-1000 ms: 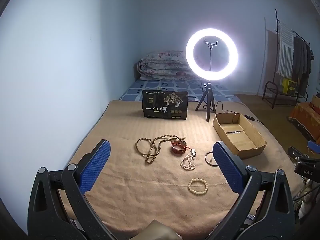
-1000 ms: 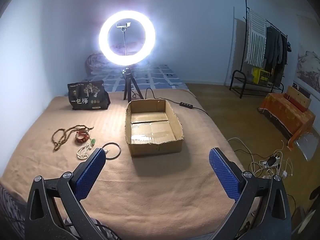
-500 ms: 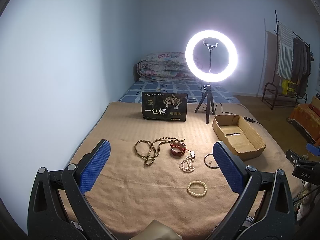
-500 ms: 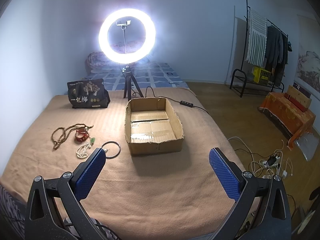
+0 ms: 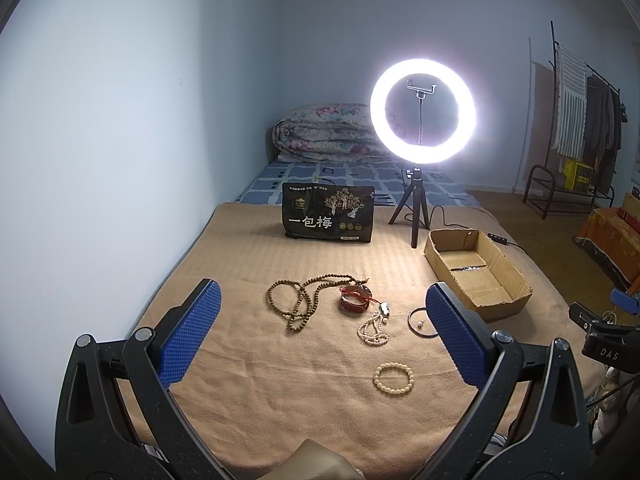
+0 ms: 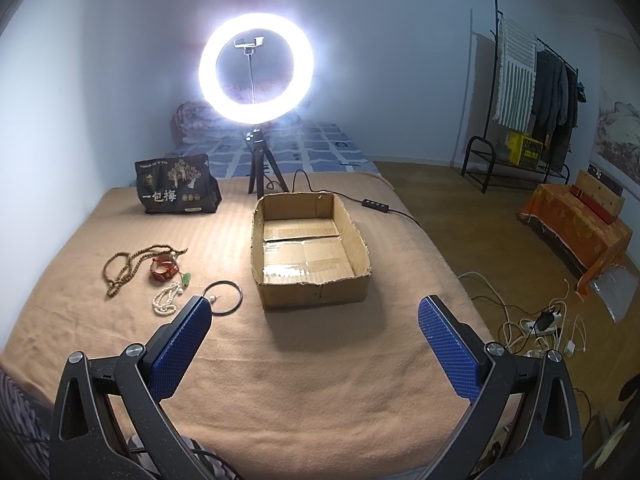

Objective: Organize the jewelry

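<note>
Several jewelry pieces lie on a tan blanket [image 5: 248, 248]: a long brown bead necklace [image 5: 304, 300], a red bangle [image 5: 354, 300], a white pearl strand [image 5: 374, 330], a cream bead bracelet [image 5: 394, 378] and a thin black ring bangle [image 5: 418, 320]. An empty cardboard box [image 5: 476, 268] stands to their right. My left gripper [image 5: 322, 336] hovers open above the near side of the jewelry. In the right wrist view the necklace [image 6: 128, 268], pearl strand [image 6: 168, 300] and black bangle [image 6: 226, 298] lie left of the box [image 6: 308, 252]. My right gripper [image 6: 316, 342] hangs open, short of the box.
A lit ring light on a tripod [image 5: 422, 112] and a black printed pouch [image 5: 328, 212] stand at the blanket's far side. A folded quilt [image 5: 328, 136] lies behind. A clothes rack [image 6: 532, 92], an orange-draped bench [image 6: 576, 220] and floor cables [image 6: 540, 324] are at the right.
Both grippers have drawn back a little from the blanket and tilted down slightly; the jewelry and box look smaller and sit farther off. Nothing was taken hold of.
</note>
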A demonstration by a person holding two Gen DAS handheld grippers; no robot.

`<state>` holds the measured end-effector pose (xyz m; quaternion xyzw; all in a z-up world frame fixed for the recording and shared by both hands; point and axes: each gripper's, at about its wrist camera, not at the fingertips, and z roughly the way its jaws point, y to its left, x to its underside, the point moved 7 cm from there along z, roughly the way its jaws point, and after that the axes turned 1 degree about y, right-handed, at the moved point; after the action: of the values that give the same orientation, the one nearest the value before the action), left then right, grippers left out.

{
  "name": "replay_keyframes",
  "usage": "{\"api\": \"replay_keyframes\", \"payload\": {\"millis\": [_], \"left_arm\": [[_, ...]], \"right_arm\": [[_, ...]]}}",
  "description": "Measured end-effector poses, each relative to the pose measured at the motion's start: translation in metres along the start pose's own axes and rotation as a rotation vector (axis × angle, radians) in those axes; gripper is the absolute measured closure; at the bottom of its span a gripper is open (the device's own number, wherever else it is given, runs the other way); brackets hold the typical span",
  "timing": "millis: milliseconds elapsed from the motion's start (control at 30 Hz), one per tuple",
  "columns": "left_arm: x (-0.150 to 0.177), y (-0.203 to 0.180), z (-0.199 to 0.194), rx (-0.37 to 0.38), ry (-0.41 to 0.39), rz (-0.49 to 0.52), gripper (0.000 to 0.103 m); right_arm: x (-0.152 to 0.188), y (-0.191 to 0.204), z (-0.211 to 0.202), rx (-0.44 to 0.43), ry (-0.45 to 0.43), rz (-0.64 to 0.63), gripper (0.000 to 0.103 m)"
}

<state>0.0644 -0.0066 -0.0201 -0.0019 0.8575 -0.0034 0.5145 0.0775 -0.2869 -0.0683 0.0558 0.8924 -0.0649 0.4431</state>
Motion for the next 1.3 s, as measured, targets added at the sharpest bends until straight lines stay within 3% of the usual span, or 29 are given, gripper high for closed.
{"api": "replay_keyframes", "payload": {"millis": [1300], "left_arm": [[0.0085,-0.0039,0.0083,0.004,0.014,-0.006,0.0]], "right_arm": [[0.0049,0.0023,0.0042,0.003,0.014,-0.004,0.0]]}}
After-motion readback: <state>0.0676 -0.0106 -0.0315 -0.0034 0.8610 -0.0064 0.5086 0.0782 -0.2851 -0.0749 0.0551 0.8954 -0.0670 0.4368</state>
